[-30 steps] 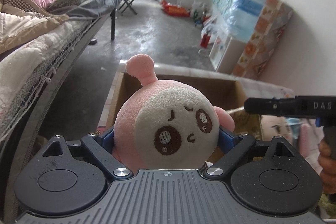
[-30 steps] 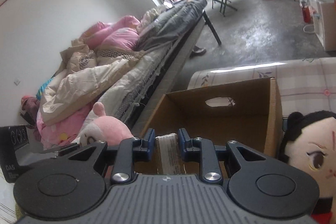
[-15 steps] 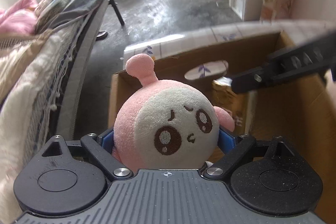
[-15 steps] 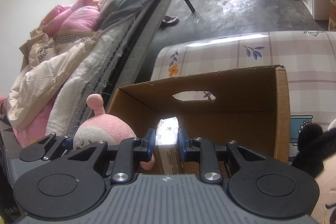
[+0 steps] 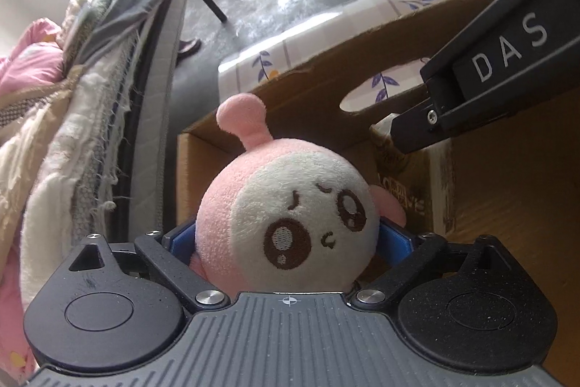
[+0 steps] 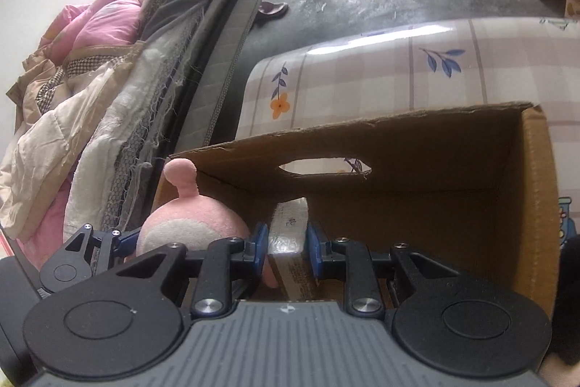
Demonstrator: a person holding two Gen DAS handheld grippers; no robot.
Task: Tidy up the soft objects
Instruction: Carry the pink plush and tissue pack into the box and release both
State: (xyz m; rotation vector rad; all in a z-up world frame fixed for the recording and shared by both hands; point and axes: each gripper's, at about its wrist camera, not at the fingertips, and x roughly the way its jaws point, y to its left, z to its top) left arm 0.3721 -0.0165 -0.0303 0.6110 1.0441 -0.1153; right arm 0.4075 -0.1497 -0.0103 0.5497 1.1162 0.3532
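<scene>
Behind plush toy (image 5: 290, 216), box floor, perhaps bare.

A round pink-and-white plush toy (image 5: 290, 220) with an embroidered face and one knobbed antenna sits upright over the left end of the open cardboard box (image 6: 536, 205), face turned away from the box's far wall.

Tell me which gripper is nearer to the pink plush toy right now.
Left. The pink plush toy sits between the jaws of the left gripper, over the cardboard box. The right gripper is just beside it, clamped on a wrapped packet.
</scene>
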